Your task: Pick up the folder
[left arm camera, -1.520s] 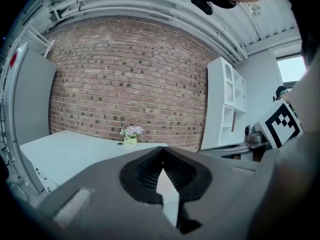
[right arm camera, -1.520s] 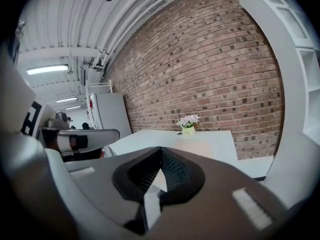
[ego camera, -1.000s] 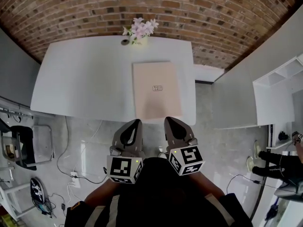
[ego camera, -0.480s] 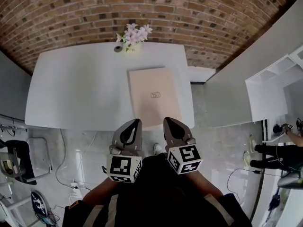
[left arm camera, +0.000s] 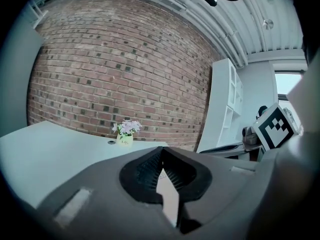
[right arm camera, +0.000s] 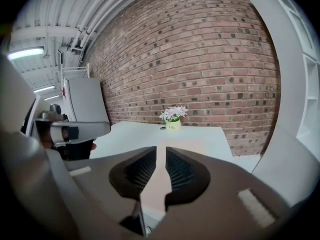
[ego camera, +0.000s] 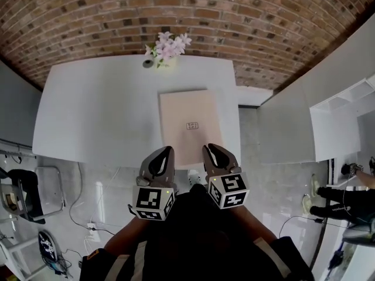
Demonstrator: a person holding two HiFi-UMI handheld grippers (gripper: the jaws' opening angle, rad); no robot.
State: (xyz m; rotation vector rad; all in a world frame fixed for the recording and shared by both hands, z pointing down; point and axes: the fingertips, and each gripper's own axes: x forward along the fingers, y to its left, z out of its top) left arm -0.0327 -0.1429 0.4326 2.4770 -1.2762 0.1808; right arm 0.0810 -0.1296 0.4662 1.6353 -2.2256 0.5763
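Observation:
The beige folder (ego camera: pixel 190 124) lies flat on the white table (ego camera: pixel 99 110), right of the middle, its near edge at the table's front edge. Both grippers hover side by side just before that edge, pointing at the folder. The left gripper (ego camera: pixel 167 151) is shut with nothing in it; in its own view the folder (left arm camera: pixel 170 199) shows below the closed tips (left arm camera: pixel 161 156). The right gripper (ego camera: pixel 210 148) has its jaws opening, a narrow gap (right arm camera: pixel 161 154) between the pads. Nothing is between them; the folder (right arm camera: pixel 155 189) lies ahead and below.
A small pot of pink flowers (ego camera: pixel 168 47) stands at the table's far edge by the brick wall. White shelving (ego camera: pixel 343 122) stands to the right. A chair (ego camera: pixel 23 192) and cables lie on the floor at left. A person (ego camera: pixel 345 201) is at the right edge.
Both grippers have come forward and down, their tips now at the folder's near edge. The right gripper's jaws have parted a little; the left stays shut.

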